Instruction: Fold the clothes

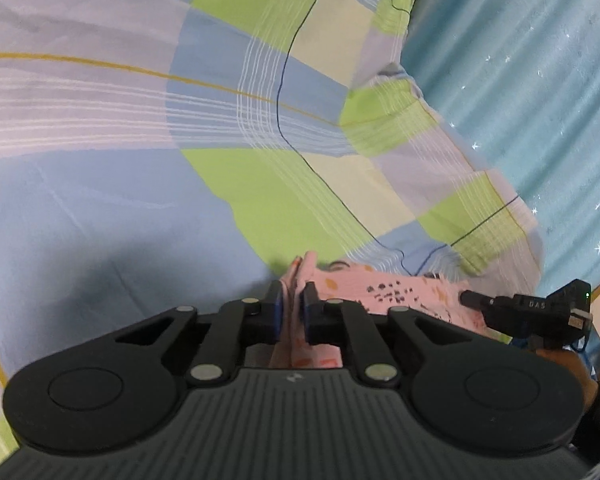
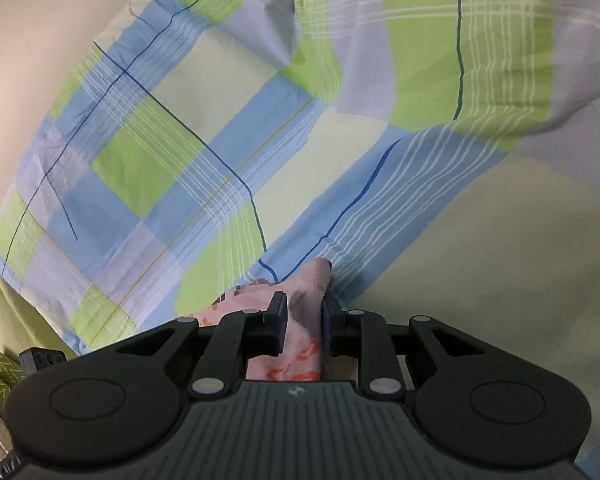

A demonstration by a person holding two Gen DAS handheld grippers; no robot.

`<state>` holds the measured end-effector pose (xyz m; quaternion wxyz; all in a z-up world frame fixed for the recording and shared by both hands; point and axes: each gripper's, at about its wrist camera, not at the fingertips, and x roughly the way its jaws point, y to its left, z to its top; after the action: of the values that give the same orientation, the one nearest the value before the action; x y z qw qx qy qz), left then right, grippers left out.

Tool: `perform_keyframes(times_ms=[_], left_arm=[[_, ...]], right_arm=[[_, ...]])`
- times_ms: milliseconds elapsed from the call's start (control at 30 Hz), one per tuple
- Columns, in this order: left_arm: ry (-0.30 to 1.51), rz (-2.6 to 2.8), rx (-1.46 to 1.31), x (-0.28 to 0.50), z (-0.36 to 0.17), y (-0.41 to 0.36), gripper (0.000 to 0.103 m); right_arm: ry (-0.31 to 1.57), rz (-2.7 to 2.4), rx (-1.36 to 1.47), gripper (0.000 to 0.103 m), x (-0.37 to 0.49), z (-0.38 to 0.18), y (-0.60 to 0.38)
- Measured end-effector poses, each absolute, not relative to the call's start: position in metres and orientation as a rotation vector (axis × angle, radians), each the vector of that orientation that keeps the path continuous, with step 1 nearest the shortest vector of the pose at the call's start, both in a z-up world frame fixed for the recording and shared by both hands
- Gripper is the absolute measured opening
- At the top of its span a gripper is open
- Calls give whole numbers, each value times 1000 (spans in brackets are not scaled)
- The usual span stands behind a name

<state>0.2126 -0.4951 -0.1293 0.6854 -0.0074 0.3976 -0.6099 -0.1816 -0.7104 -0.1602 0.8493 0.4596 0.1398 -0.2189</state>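
Observation:
A pink garment (image 1: 384, 290) with small dark and orange prints is held between both grippers above a bed. My left gripper (image 1: 293, 294) is shut on one edge of it, the cloth bunched between the blue pads. My right gripper (image 2: 304, 308) is shut on another edge of the pink garment (image 2: 300, 354), which shows orange marks between the fingers. In the left wrist view the right gripper (image 1: 528, 310) shows at the far right, level with mine. Most of the garment hangs below the grippers, hidden.
A checked bedsheet (image 1: 180, 120) in blue, green, lilac and cream covers the bed below; it also shows in the right wrist view (image 2: 220, 140). A teal curtain with stars (image 1: 540, 100) hangs at the right. A pale wall (image 2: 40, 40) stands left of the bed.

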Motion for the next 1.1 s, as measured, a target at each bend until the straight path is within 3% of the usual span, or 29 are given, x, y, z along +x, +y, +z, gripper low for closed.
perform_keyframes(times_ms=[167,333,433,500,700,733,767,800,1100], left_arm=[[895,-1351,5,213,-133,-500,6],[925,-1347,-46,218,-137,-493,7],[957,-1342,-75,224,-138,-491,10],[976,-1337,-83,227,-138,-492,10],[948,-1360,-58,220,-136,-496,1],[920,-1355,-60,219,-135,-495,1],[893,-1349,-62,218,-133,-493,1],[866,-1344,-64,217,-132,-492,1],[892,-1306,-35,223,-138,-500,3]], right_arm=[[288,-537,909,6,-183,-155,-714],[310,-576,883,7,-186,-154,-712],[284,-563,934,24,-192,-155,-713],[267,-549,960,42,-195,-154,-712],[306,-499,944,42,-190,-153,-696],[310,-490,953,38,-188,-154,-697],[318,-484,963,13,-186,-155,-699],[325,-478,973,3,-183,-157,-700],[344,-543,873,0,-178,-155,-703]])
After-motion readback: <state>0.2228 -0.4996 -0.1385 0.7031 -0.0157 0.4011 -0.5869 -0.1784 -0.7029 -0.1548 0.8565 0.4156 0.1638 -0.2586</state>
